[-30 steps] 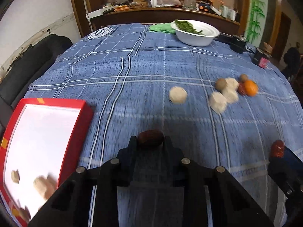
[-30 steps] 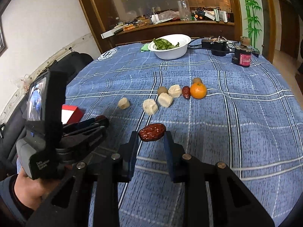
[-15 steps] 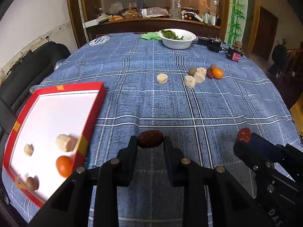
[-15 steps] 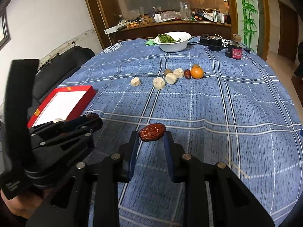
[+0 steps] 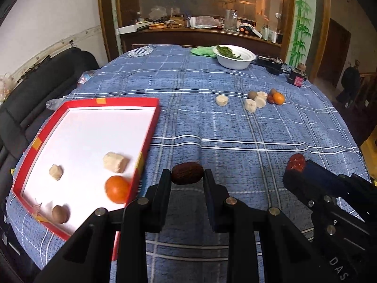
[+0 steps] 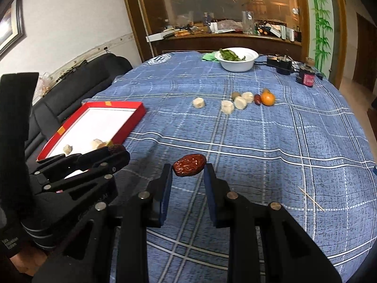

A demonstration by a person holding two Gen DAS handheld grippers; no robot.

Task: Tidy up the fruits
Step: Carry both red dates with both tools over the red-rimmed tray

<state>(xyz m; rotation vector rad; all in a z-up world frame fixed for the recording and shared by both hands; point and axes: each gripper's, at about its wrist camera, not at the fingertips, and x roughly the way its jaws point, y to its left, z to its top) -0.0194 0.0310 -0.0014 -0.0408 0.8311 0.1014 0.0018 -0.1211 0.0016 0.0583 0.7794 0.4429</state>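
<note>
1. Left claw [image 5: 187, 176] pinches a dark brown date [image 5: 187, 176] by its ends between the fingertips, lifted clear of the desk [image 5: 212, 127].
2. Right claw [image 6: 188, 168] pinches a redder, wrinkled date [image 6: 189, 165] the same way, also held in the air; the endwise grip likely keeps each small fruit from rolling out.
3. Just beside the left claw sits the red tray [image 5: 150, 127], near the desk's edge, which seems to be the collecting place.
4. Inside it lie two pale chunks, an orange [image 5: 117, 189] and a small brown fruit, so sorting looks partly done.
5. Well apart, farther across the blue checked cloth, a cluster waits: pale chunks, another orange [image 5: 278, 98], a red date and brown fruits.
6. Beyond them stands a white bowl [image 5: 233, 57] of greens, apparently no part of the job.
</note>
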